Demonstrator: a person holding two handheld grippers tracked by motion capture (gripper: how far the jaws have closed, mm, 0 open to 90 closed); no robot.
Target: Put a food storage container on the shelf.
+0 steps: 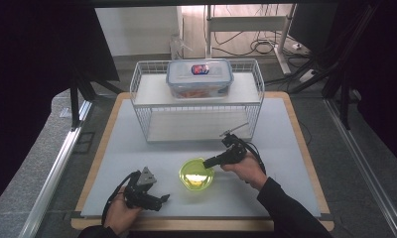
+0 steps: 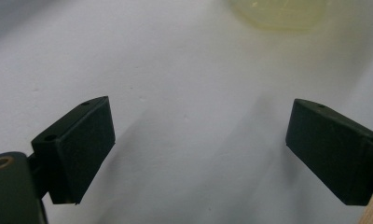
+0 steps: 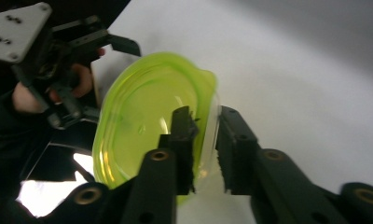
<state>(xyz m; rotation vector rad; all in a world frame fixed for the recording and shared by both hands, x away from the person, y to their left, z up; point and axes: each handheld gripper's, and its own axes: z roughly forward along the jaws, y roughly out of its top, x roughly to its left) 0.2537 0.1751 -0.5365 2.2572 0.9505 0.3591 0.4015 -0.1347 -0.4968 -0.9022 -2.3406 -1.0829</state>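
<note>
White worktop [image 1: 137, 148] underneath — right claw [image 3: 205, 128] clamped on green bowl [image 3: 142, 126] rim, left claw [image 2: 196, 140] wide, empty, near it.

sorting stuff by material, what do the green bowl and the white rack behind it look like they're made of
Green bowl: likely thin translucent plastic, glossy; light glows through its wall and a glare spot sits inside. White rack: looks like coated metal wire, matte white; its sides are a fine open grid. The lidded box on it seems clear plastic with a blue-edged lid.
</note>
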